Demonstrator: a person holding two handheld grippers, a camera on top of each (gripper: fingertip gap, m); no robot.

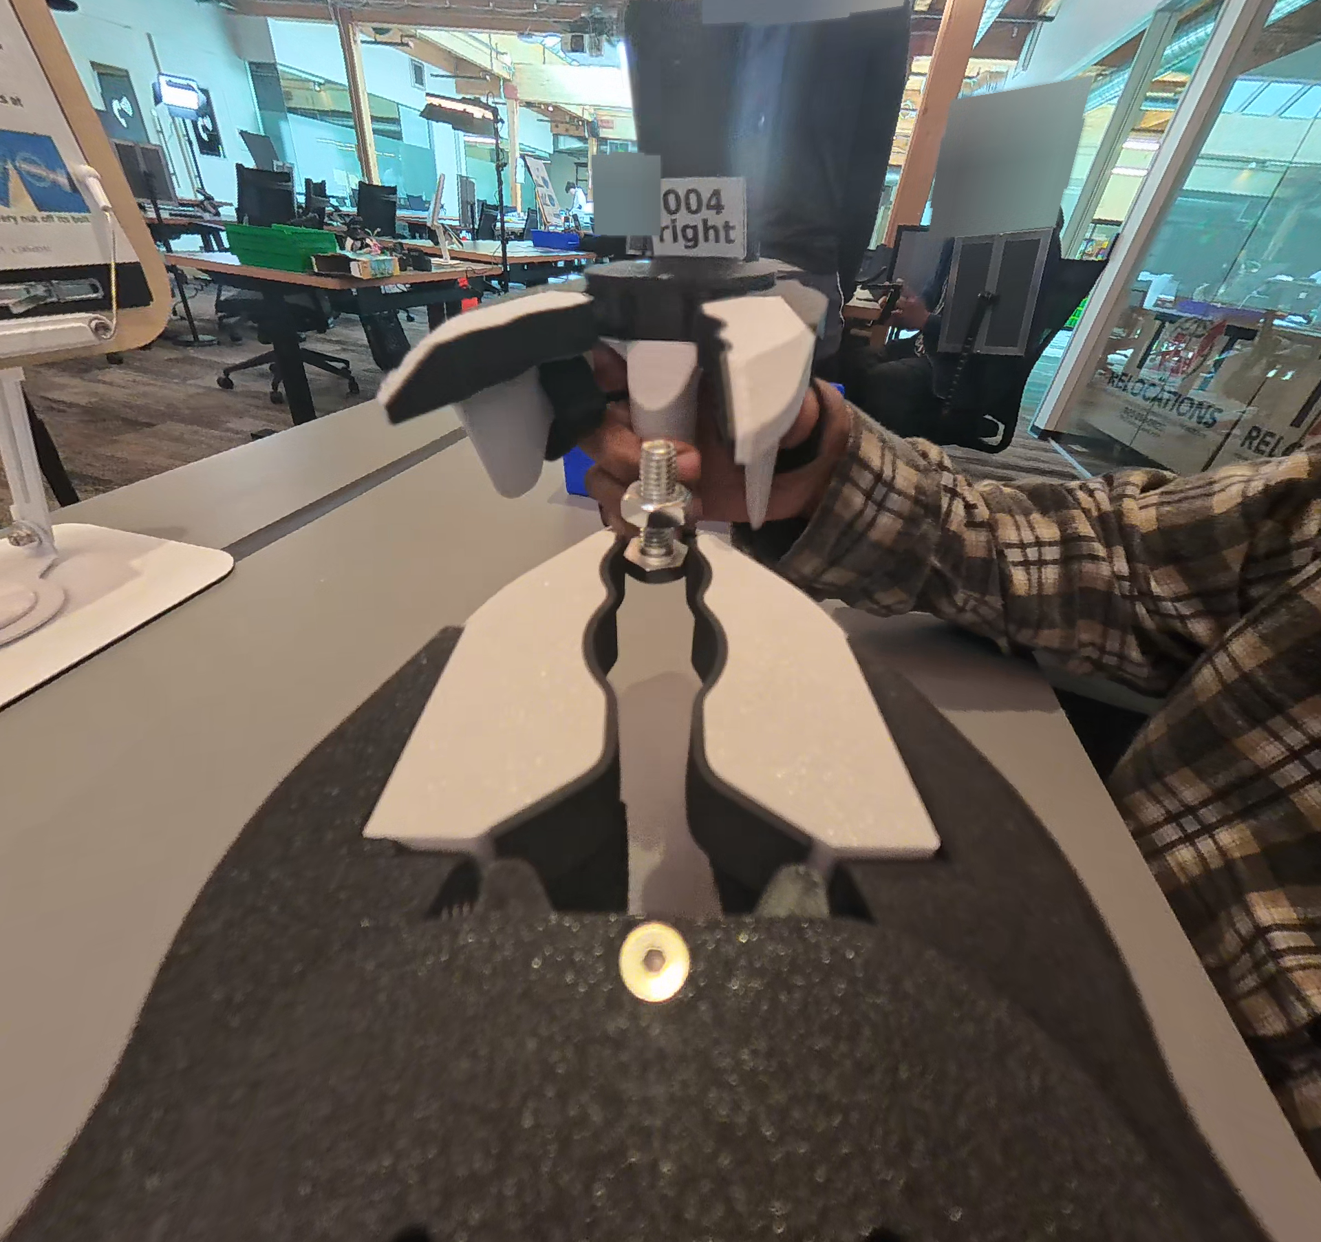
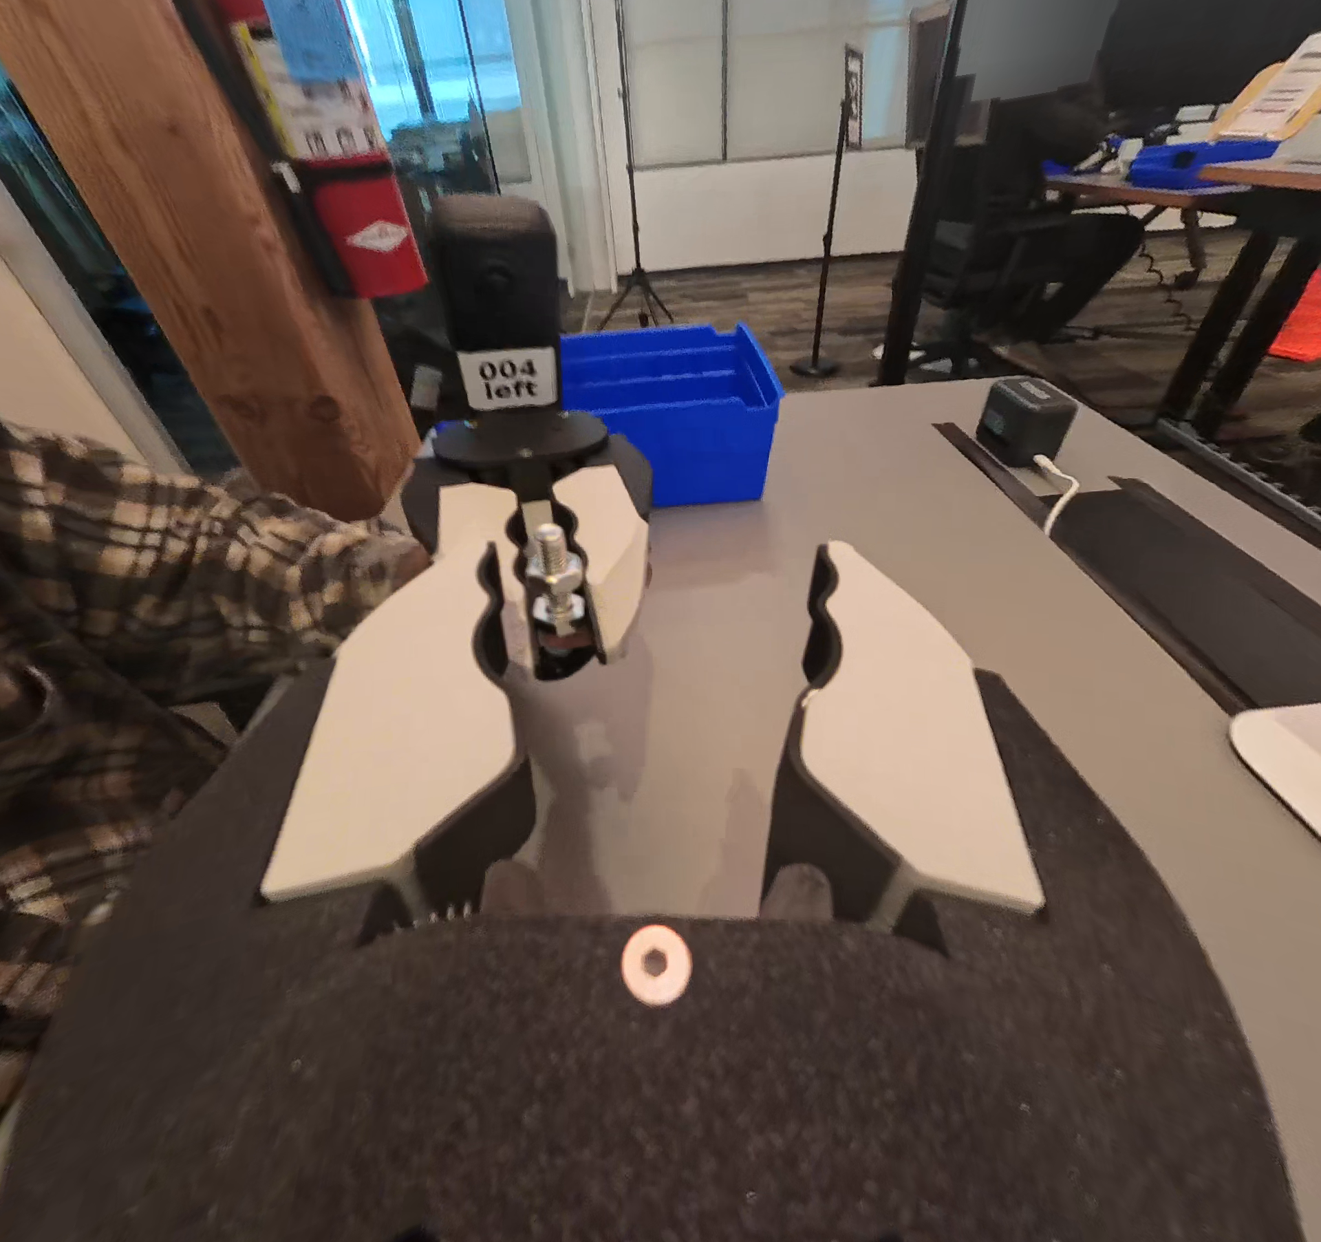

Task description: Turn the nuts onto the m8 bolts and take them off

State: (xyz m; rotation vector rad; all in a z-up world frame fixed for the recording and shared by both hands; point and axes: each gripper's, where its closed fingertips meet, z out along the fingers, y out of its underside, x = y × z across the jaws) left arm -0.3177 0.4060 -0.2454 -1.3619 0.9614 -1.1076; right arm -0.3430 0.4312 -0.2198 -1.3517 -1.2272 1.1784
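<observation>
My left gripper (image 1: 654, 553) is shut on the lower end of a silver M8 bolt (image 1: 657, 460) and holds it upright above the grey table (image 1: 322, 671). A hex nut (image 1: 654, 506) sits partway down the thread, and a second hex piece sits at the fingertips. My right gripper (image 2: 657, 586) is open wide and empty. Its left finger (image 2: 429, 671) is just beside the left gripper (image 2: 557, 607), the bolt (image 2: 550, 539) and the nut (image 2: 554, 571). In the left wrist view the right gripper (image 1: 636, 450) hangs open just behind the bolt's top.
A blue bin (image 2: 672, 421) stands at the table's far edge behind the left gripper. A white stand base (image 1: 107, 586) is at the left. A black box with a white cable (image 2: 1026, 421) and a black strip lie at the right. A plaid sleeve (image 1: 1036, 564) reaches in. Left and right tips are no more than a few centimetres apart.
</observation>
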